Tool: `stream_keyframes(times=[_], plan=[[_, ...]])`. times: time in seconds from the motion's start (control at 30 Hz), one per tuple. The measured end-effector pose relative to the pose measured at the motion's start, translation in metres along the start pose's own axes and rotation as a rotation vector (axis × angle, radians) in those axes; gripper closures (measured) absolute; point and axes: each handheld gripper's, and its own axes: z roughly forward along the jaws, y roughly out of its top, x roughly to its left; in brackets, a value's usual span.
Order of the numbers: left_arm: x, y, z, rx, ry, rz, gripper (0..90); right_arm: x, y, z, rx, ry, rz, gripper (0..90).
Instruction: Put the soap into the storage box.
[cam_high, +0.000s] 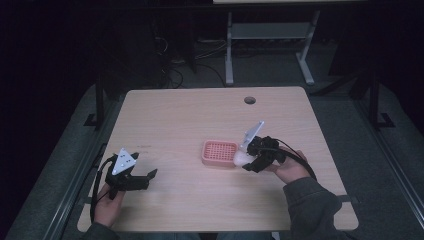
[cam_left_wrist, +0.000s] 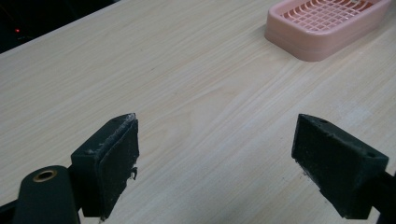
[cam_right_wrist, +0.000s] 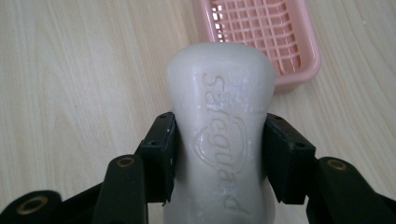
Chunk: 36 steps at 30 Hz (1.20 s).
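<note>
A white bar of soap (cam_right_wrist: 219, 126) with embossed lettering sits clamped between the two black jaws of my right gripper (cam_right_wrist: 219, 154), held above the table. In the high view the soap (cam_high: 240, 158) hangs at the right edge of a pink slotted soap dish (cam_high: 219, 152), with the right gripper (cam_high: 250, 161) just right of it. The dish (cam_right_wrist: 261, 32) lies ahead of the soap, and its corner (cam_left_wrist: 322, 23) is at the top right of the left gripper view. My left gripper (cam_left_wrist: 215, 158) stands open over bare wood, far left of the dish (cam_high: 142, 178).
The wooden table (cam_high: 185, 120) has a round cable hole (cam_high: 249, 100) near its far edge. Beyond the table stand the white legs of another desk (cam_high: 229, 50) on a dark floor.
</note>
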Motion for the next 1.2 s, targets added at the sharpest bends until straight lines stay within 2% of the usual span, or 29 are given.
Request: stream_keyframes(times=[0.17, 0.9, 1.1, 1.2], plan=[[0.0, 0.0, 0.0, 0.006, -0.002, 0.014, 14.3, -0.004, 0.011, 0.003, 0.008, 0.007, -0.012, 48.6], [0.0, 0.0, 0.0, 0.01, -0.004, 0.011, 14.3, -0.019, 0.041, 0.014, 0.018, 0.02, -0.049, 48.6], [0.0, 0.0, 0.001, 0.007, -0.007, 0.002, 14.3, -0.023, 0.047, 0.016, 0.004, 0.029, -0.051, 48.6], [-0.001, 0.0, 0.001, 0.007, -0.011, 0.01, 14.4, -0.024, 0.049, 0.018, -0.008, 0.035, -0.057, 48.5]])
